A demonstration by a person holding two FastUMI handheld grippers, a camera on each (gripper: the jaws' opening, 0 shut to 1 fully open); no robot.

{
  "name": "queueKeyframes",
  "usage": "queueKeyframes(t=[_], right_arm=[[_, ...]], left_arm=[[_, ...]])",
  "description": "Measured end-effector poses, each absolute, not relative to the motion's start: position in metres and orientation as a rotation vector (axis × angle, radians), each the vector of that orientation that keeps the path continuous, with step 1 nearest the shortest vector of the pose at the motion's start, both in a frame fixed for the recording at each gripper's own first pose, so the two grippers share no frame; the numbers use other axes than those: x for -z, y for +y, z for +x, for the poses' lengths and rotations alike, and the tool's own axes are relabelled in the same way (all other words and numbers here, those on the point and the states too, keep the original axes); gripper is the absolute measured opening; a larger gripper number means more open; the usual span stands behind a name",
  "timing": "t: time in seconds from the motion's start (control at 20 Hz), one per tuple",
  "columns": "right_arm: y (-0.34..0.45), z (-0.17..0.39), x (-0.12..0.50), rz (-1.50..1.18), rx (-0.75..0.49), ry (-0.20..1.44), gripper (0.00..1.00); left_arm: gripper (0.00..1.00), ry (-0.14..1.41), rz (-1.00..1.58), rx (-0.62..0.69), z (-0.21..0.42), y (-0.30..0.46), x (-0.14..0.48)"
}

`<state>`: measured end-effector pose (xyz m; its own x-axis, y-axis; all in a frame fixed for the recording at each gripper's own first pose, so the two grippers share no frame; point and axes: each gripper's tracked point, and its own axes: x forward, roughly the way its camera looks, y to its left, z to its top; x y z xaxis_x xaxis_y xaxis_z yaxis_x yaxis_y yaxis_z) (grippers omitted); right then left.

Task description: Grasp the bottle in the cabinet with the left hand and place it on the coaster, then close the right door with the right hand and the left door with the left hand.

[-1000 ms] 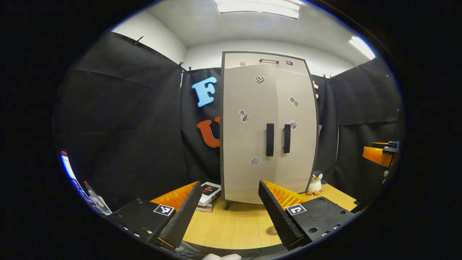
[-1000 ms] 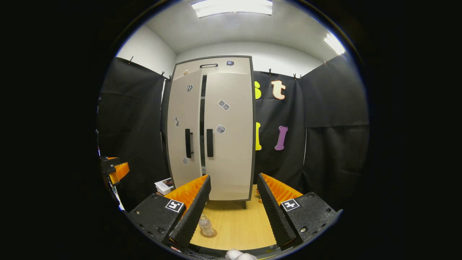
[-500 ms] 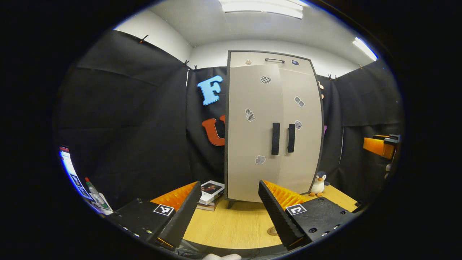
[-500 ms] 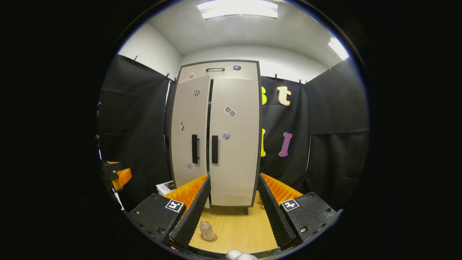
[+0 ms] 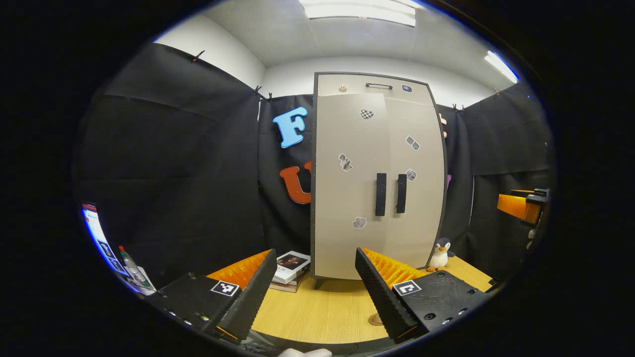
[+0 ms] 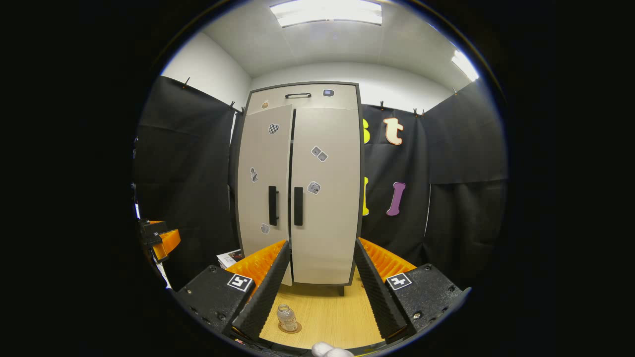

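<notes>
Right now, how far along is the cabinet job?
Done: the bottle stands on the coaster, and the right door looks shut. In hand: nothing; the left gripper and right gripper are both open, back from the cabinet. Left: the left door seems slightly ajar and may need a final push.

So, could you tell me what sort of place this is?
Probably a staged recording booth, not a home: black cloth walls surround a lone cabinet on a wooden table, under office ceiling lights.
</notes>
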<state>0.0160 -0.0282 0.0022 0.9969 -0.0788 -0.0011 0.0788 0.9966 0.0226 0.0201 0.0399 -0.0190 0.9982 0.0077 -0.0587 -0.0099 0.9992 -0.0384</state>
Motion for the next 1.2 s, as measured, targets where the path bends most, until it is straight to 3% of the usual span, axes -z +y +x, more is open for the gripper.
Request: queueKeyframes(t=[1.2], right_arm=[[-0.014,0.023,-0.002,-0.004,0.048,0.005,0.81]], left_arm=[[0.96,0.067,-0.046,0.002,0.027,0.035,0.018]])
